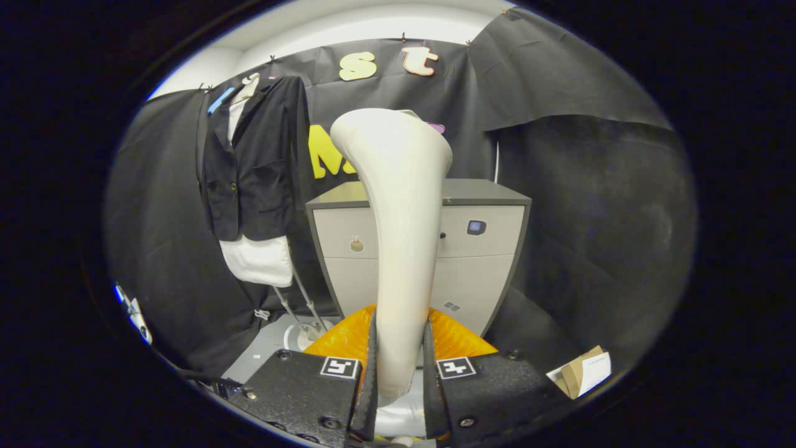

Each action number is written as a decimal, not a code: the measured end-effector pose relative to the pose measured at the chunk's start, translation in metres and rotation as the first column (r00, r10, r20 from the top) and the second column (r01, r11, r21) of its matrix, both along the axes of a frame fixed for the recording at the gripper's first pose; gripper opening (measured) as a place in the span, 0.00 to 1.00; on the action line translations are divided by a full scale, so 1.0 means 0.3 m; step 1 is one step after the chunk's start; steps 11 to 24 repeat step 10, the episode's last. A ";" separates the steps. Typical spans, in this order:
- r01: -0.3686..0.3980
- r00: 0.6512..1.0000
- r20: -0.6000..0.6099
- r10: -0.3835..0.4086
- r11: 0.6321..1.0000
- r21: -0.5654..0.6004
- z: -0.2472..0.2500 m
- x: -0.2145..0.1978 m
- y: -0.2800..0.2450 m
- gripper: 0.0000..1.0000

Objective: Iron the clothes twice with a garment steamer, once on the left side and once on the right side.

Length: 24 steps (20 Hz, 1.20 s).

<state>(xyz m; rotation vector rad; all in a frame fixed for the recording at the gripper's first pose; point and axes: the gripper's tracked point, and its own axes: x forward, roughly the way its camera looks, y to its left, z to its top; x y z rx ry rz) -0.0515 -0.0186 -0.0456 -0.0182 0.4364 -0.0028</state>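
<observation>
I'm looking at the booth's black cloth wall (591, 205) wrapping round the whole scene, w/ a white strip of ceiling showing above it. Next biggest, a grey drawer cabinet (485, 249) is standing against the wall straight ahead, beyond the fingers, two pale drawer fronts showing, a small dark panel on the upper one. Left of the cabinet the clothes are hanging: a black jacket (255, 168) over a white shirt (261, 261), shirt hem hanging out below the jacket, both on a hanger near the top of the cloth, thin stand legs running down beneath them to a white base on the floor. Jacket is well apart from the steamer, not touching. Closer in, I'm holding the garment steamer (401, 236): its cream body is rising upright from between the fingers and widening to a head at the top, which is overlapping the cabinet in my view; head face is turned away, so can't tell about steam. The gripper (401, 367) is clamped on the steamer's handle, both fingers pressing its sides, jaws narrow. Something orange (339, 339) is sitting just behind the fingers, low down. Smallest, a brown cardboard piece w/ white paper (581, 373) is lying on the floor to the right of the fingers.
</observation>
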 end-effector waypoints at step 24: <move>0.034 0.999 -0.022 -0.033 0.999 0.022 -0.033 -0.047 -0.113 0.33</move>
